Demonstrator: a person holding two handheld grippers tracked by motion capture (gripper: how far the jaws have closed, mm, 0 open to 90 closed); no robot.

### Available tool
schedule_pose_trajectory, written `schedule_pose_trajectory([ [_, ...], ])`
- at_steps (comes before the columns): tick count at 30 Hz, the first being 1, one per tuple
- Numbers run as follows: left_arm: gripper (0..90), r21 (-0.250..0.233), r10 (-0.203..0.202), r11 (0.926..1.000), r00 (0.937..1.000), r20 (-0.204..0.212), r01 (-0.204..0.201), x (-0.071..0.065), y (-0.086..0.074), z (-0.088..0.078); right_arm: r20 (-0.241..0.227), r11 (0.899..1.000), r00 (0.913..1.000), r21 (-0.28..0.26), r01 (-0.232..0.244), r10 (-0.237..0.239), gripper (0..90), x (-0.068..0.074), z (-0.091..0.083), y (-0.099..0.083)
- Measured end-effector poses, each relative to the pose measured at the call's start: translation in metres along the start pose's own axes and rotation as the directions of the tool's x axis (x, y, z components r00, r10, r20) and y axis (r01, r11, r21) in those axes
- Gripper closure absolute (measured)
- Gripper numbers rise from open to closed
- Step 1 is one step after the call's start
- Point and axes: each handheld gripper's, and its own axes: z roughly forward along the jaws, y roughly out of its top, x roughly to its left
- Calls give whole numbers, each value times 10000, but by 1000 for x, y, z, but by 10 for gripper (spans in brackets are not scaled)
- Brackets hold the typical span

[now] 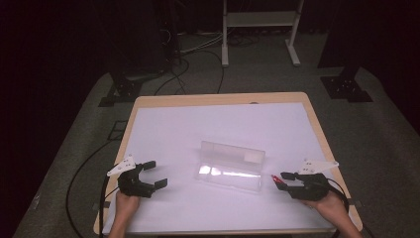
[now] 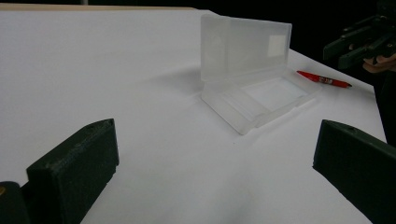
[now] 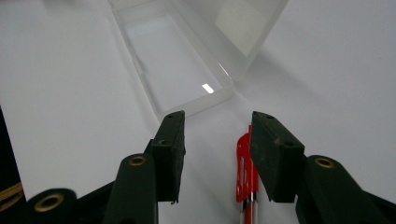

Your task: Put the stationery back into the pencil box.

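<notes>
A clear plastic box (image 1: 230, 167) lies open in the middle of the white sheet, its lid (image 2: 245, 46) standing upright behind the shallow tray (image 3: 173, 60). To the right of the box a red pen (image 1: 275, 179) lies flat on the sheet. My right gripper (image 1: 282, 181) points at the box from the right. Its jaws stand partly apart over the pen (image 3: 245, 161), which lies nearer the right-hand jaw with a gap to the other. My left gripper (image 1: 156, 173) rests at the front left, wide open and holding nothing. From the left gripper (image 2: 215, 144), box (image 2: 252, 88), pen (image 2: 323, 79) and right gripper (image 2: 357, 44) all show.
The white sheet (image 1: 208, 124) covers most of the wooden table (image 1: 317, 124). Cables trail from both grippers off the front corners. Beyond the table are dark stands, floor cables and a white frame (image 1: 260, 25).
</notes>
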Motion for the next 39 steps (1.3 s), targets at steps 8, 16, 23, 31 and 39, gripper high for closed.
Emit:
schedule_pose_trajectory([
  [8,0,-2,2,10000,10000,-1,-2,0,0,0,292,9991,9988,182,-387,382,558,-3,-8,-16],
  [16,0,2,5,10000,10000,-11,-5,0,0,0,615,9974,9960,280,-663,645,599,-7,-13,-31],
  [23,0,7,-3,10000,10000,-14,3,0,0,0,713,9961,9950,479,-737,701,621,-7,-8,-38],
  [31,0,14,-46,10000,10000,-4,46,0,0,0,806,9954,9943,607,-747,697,649,-8,-5,-43],
  [39,0,10,-33,10000,10000,-3,33,0,0,0,993,9951,9931,702,-696,624,700,-8,-4,-45],
])
